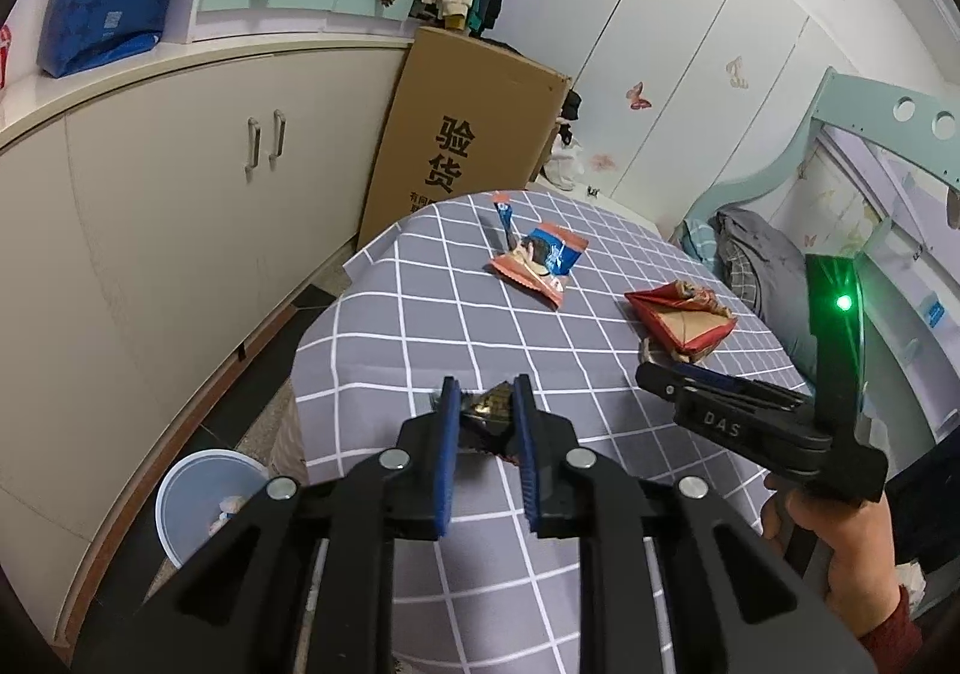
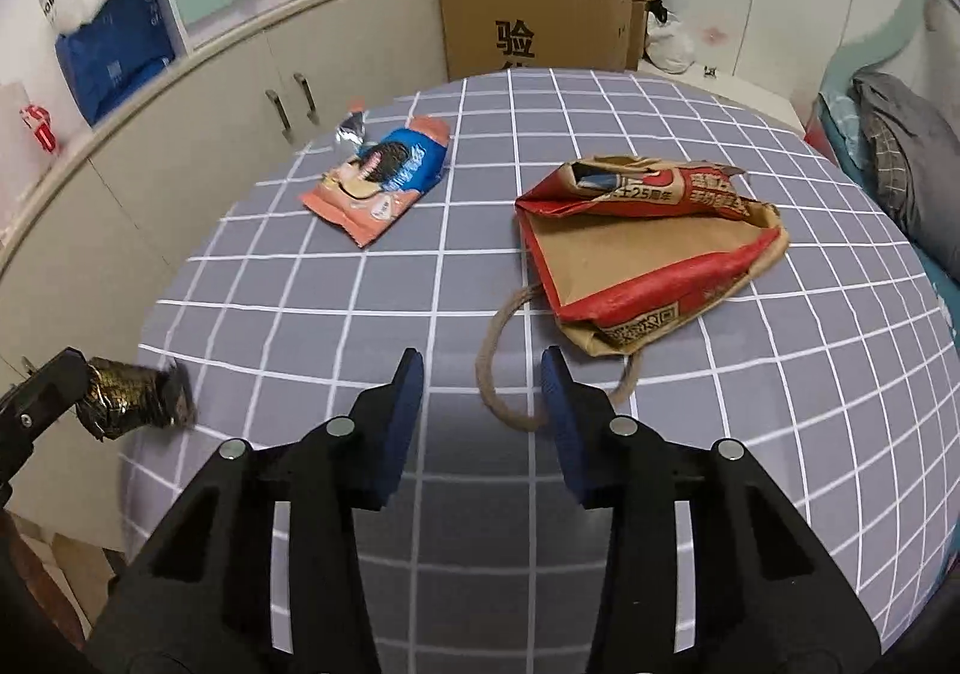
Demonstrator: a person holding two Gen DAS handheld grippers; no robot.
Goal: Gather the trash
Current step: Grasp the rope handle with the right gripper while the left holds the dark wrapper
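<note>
My left gripper point(image 1: 486, 392) is shut on a crumpled dark gold wrapper point(image 1: 489, 405) above the near left part of the grey checked tablecloth point(image 1: 420, 314). From the right wrist view, that wrapper point(image 2: 135, 395) hangs at the table's left edge. My right gripper point(image 2: 482, 368) stands open with nothing between its pads, just short of the rope handle point(image 2: 489, 374) of a flattened red paper bag point(image 2: 648, 248). An orange and blue snack packet point(image 2: 384, 176) and a small silver wrapper point(image 2: 351, 131) lie farther back on the left.
A pale blue bin point(image 1: 204, 500) with some scraps inside stands on the floor left of the table. Cream cabinets point(image 1: 180, 194) run along the left wall. A tall cardboard box point(image 1: 468, 128) leans behind the table. A bed point(image 1: 750, 254) is at the right.
</note>
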